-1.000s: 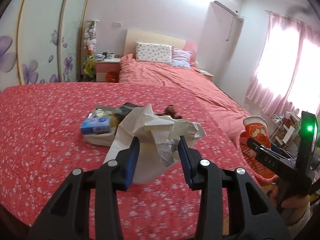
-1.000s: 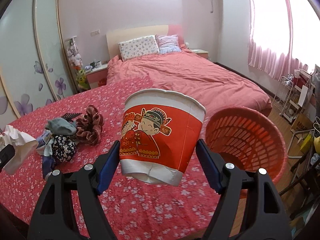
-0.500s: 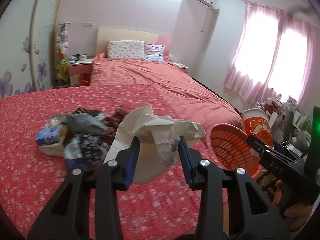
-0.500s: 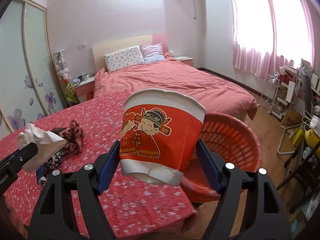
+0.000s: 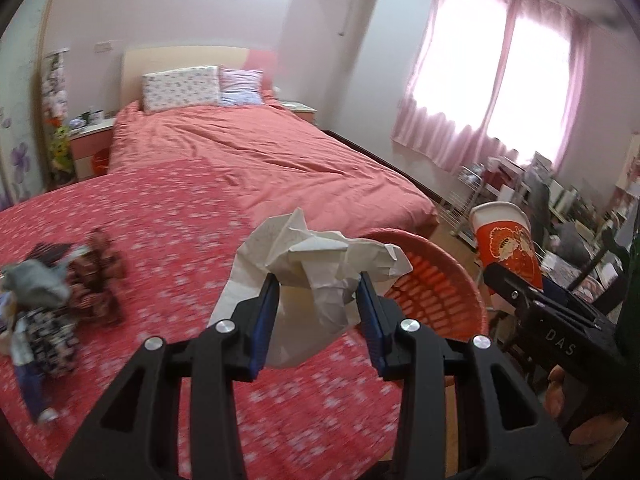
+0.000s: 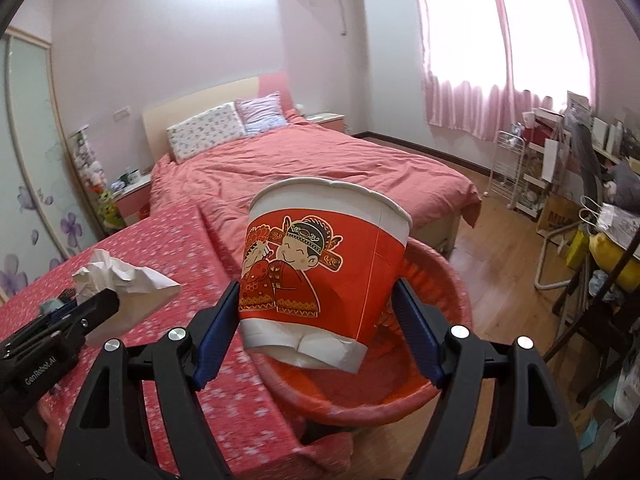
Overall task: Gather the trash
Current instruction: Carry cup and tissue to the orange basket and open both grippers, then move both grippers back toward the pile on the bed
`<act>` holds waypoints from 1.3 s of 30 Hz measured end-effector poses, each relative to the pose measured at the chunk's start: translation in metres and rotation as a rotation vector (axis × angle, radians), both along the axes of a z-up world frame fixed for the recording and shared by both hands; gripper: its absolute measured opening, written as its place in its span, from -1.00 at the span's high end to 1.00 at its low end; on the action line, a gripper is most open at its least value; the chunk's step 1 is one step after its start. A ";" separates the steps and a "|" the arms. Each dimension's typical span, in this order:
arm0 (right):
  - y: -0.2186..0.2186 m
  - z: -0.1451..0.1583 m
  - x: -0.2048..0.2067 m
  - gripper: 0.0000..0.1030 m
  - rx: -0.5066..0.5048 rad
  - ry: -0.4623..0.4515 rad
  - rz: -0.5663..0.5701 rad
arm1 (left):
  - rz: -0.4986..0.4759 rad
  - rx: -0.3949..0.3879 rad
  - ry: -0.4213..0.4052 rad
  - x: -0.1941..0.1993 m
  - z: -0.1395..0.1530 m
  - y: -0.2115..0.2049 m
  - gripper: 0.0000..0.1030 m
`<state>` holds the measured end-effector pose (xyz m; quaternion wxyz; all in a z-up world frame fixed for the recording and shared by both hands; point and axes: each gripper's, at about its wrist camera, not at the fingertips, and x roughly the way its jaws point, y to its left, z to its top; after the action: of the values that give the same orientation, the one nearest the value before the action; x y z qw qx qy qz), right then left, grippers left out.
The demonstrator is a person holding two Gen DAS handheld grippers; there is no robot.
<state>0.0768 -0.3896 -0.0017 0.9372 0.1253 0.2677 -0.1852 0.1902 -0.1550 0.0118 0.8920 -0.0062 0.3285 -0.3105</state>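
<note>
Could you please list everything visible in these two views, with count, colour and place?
crumpled paper: one, white, held in the left claw.
paper cup: one, red and white, held in the right claw, above the basket.
basket: one, red-orange, beside the floral cover's edge.
floral cover: one, red, under both claws.
clutter pile: one heap, mixed colours, on the cover at left.
bed: one, salmon pink, beyond.
pillows: two, pale, at the headboard.
curtains: pink, at the window.
left claw: black with blue pads.
right claw: black with blue pads.
</note>
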 end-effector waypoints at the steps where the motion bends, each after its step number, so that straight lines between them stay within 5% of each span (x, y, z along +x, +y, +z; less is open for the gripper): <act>1: -0.005 -0.001 -0.001 -0.46 0.002 -0.001 -0.012 | -0.017 0.001 0.005 0.003 -0.002 -0.009 0.24; 17: -0.056 -0.011 0.007 -0.46 0.062 -0.022 -0.086 | -0.164 0.048 0.058 0.027 -0.041 -0.096 0.23; 20: -0.062 -0.015 0.014 -0.47 0.088 -0.017 -0.078 | -0.156 0.067 0.055 0.032 -0.046 -0.102 -0.01; 22: -0.064 -0.017 0.016 -0.57 0.106 -0.013 -0.080 | -0.140 0.072 0.062 0.035 -0.050 -0.101 -0.21; 30: -0.059 -0.021 0.005 -0.65 0.087 0.009 -0.080 | -0.068 0.091 0.073 0.040 -0.053 -0.075 -0.32; 39: -0.035 -0.008 0.002 -0.66 0.016 0.016 -0.066 | 0.060 0.163 -0.011 0.013 -0.035 -0.012 -0.48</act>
<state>0.0792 -0.4250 -0.0093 0.9275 0.1399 0.2723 -0.2147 0.2031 -0.1673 -0.0236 0.9003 0.0584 0.3472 -0.2561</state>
